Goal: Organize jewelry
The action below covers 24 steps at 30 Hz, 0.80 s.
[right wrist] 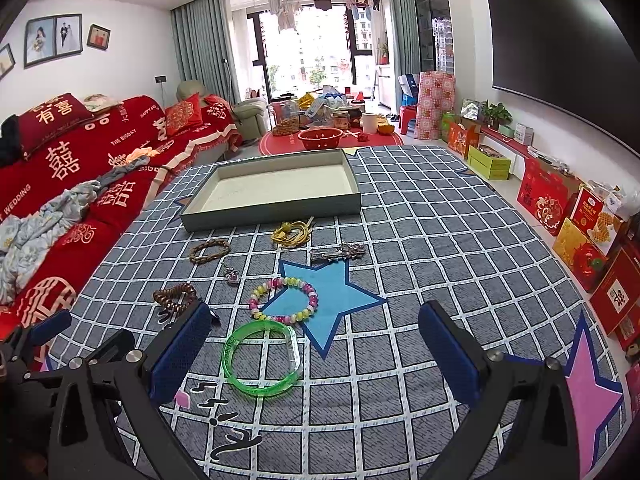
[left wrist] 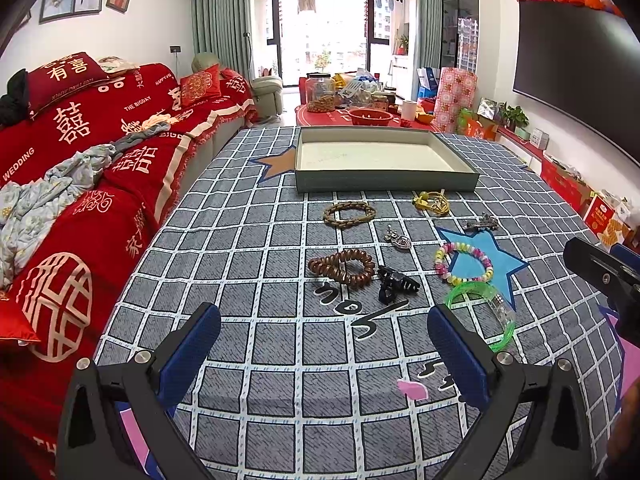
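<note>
An empty grey-green tray (left wrist: 384, 182) (right wrist: 272, 210) sits at the far side of the checked tablecloth. In front of it lie a brown coil hair tie (left wrist: 341, 268) (right wrist: 175, 295), a black claw clip (left wrist: 394, 283), a wooden bead bracelet (left wrist: 349, 213) (right wrist: 209, 250), a yellow cord piece (left wrist: 432, 202) (right wrist: 291, 233), a silver hair clip (left wrist: 481, 223) (right wrist: 338, 251), a small pendant (left wrist: 398, 239) (right wrist: 231, 275), a pastel bead bracelet (left wrist: 464, 262) (right wrist: 283, 298) and a green bangle (left wrist: 484, 312) (right wrist: 262, 358). My left gripper (left wrist: 324, 350) hangs open short of the hair tie. My right gripper (right wrist: 316, 344) is open, just right of the bangle.
A red-covered sofa (left wrist: 80, 184) runs along the table's left edge. Red gift boxes (right wrist: 580, 232) line the floor to the right under a wall television (right wrist: 560, 48). A cluttered low red table (left wrist: 360, 108) stands beyond the tray. The right gripper's body (left wrist: 600, 272) shows at the right edge.
</note>
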### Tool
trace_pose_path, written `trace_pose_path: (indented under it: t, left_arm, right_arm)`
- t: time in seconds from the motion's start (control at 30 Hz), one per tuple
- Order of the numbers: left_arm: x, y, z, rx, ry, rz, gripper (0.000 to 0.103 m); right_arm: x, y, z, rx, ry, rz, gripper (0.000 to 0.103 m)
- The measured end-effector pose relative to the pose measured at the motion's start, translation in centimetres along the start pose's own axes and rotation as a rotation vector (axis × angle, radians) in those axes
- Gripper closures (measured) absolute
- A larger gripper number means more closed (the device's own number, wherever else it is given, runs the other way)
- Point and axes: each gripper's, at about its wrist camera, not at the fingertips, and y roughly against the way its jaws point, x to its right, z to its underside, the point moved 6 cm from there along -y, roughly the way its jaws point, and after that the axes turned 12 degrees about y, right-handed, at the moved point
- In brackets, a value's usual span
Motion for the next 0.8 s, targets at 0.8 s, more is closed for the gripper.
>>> trace_pose_path:
  t: [0.8]
  left_arm:
    - [-0.01, -0.04, 0.07, -0.002, 0.001, 0.0, 0.0]
  right_arm:
    - [-0.36, -0.03, 0.16, -0.005, 0.002, -0.003, 0.0]
